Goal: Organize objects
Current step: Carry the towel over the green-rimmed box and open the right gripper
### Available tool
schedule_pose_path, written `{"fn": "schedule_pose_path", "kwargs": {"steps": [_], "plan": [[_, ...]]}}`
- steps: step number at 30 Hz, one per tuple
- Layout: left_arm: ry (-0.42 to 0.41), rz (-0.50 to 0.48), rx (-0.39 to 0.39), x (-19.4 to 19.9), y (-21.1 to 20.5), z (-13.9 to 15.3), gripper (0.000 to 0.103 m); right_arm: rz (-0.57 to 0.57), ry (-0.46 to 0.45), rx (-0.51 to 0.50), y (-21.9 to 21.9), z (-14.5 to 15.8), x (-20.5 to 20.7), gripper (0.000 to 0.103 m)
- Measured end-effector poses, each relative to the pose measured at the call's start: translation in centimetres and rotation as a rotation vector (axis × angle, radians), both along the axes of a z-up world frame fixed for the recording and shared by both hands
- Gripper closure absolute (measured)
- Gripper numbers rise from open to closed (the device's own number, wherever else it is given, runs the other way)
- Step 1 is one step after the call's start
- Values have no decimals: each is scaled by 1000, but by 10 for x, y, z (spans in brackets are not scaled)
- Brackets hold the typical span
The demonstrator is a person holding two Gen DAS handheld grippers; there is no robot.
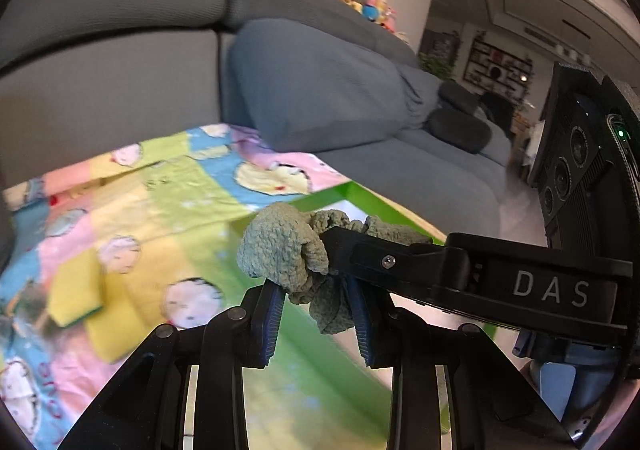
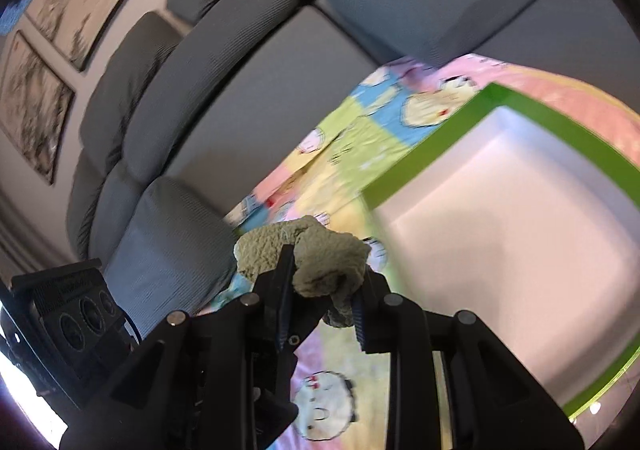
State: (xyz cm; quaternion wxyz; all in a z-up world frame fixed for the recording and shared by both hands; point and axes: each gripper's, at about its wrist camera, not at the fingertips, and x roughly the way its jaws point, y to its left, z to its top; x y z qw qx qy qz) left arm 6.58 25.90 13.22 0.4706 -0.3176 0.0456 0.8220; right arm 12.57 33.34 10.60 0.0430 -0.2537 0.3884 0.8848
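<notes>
Both of your grippers meet on one crumpled sage-green terry cloth (image 1: 280,250), held in the air over the corner of the green-rimmed white plastic bin (image 2: 492,209). Your left gripper (image 1: 316,310) has its jaws partly open, with the lower tail of the cloth hanging between the blue ribbed pads (image 1: 272,314); the fabric touches them, though whether they actually pinch it is hard to judge through the blur. Your right gripper (image 2: 320,310) comes in from the right in the left wrist view, its black finger pressed into the bunched cloth. In its own view the jaws stand narrowed around the wad, so you are clamping the cloth there, with a fold spilling over the left finger.

Beneath the cloth lies a pastel patchwork cartoon-print blanket (image 1: 132,217), spread on the seat of the grey fabric sofa (image 1: 120,61). The bin sits on this blanket. A yellow sponge with a green scouring side (image 1: 76,290) rests on the blanket, well apart from the bin, to the left of your left gripper.
</notes>
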Motion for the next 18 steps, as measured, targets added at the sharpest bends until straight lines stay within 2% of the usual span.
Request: {"fn": "schedule_pose_path", "kwargs": {"steps": [10,18], "plan": [[-78,-88,7,15,39,-19,71,-102,-96,34,38,-8,20,77],[-131,-113,-8,23,53,-35,71,-174,-175,66,48,-17,26,76]]}}
